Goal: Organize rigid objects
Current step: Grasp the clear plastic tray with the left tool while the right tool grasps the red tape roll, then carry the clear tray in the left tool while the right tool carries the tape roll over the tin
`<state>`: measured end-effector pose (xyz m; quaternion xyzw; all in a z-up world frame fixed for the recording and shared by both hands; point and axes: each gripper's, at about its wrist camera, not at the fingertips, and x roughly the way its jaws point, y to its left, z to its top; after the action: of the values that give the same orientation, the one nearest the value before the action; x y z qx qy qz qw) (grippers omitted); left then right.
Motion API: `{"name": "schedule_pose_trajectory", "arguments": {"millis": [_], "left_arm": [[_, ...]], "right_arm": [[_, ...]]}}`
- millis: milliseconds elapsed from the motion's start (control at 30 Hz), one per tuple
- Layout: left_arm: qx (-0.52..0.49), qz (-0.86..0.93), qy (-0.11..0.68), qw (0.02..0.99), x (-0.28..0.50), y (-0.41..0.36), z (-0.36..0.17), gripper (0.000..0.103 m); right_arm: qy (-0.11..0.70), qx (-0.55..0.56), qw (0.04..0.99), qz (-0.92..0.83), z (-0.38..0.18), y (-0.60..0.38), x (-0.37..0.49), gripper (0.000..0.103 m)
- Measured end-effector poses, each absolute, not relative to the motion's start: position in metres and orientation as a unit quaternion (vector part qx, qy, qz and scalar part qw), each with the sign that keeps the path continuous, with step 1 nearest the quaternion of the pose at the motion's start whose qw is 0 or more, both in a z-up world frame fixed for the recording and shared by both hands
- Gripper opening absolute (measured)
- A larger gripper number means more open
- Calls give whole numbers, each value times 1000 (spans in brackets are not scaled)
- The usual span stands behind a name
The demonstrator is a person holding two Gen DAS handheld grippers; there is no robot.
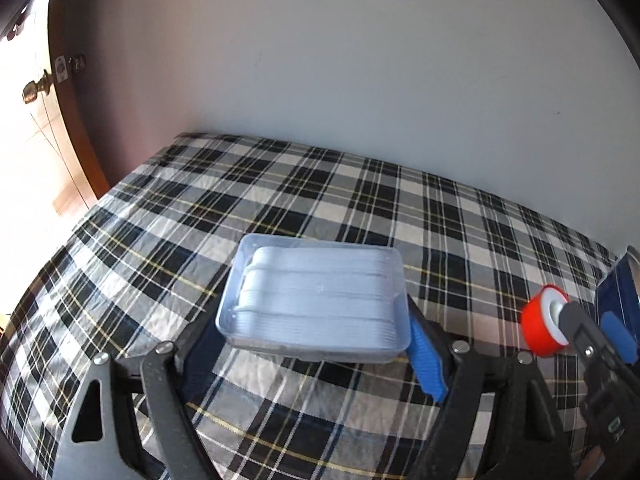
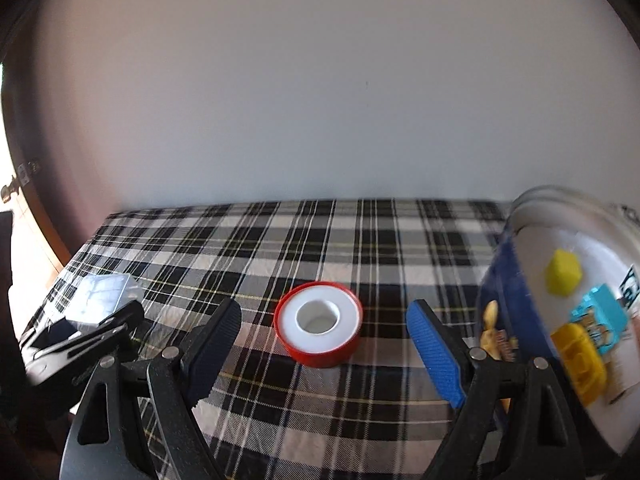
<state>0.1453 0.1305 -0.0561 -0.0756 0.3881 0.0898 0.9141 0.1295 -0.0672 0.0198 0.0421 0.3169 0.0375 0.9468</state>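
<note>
A clear plastic box (image 1: 316,296) with white flat pieces stacked inside sits between the fingers of my left gripper (image 1: 312,328). The blue pad (image 1: 426,356) presses its right side, the black finger is mostly hidden behind its left side, and the box is tilted just above the cloth. A red tape roll (image 2: 319,324) with a white core lies flat on the plaid cloth, just ahead of my open right gripper (image 2: 324,350) and centred between its fingers, untouched. In the left wrist view the red roll (image 1: 544,326) and the right gripper (image 1: 596,326) show at the right edge.
A plaid cloth (image 2: 280,240) covers the table, which stands against a plain wall. A blue tub (image 2: 504,292) at the right holds yellow and teal pieces, close to my right gripper's blue finger. A door with a knob (image 1: 34,90) stands at the left.
</note>
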Motion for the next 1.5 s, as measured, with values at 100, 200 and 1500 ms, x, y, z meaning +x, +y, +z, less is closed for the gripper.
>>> {"name": "schedule_pose_trajectory", "arguments": {"millis": [100, 200, 1500], "left_arm": [[-77, 93, 395, 911, 150, 133, -57, 82], [-79, 95, 404, 906, 152, 134, -58, 82], [-76, 90, 348, 930, 137, 124, -40, 82]], "right_arm": [[338, 51, 939, 35, 15, -67, 138, 87], [359, 50, 931, 34, 9, -64, 147, 87], [218, 2, 975, 46, 42, -52, 93, 57]]}}
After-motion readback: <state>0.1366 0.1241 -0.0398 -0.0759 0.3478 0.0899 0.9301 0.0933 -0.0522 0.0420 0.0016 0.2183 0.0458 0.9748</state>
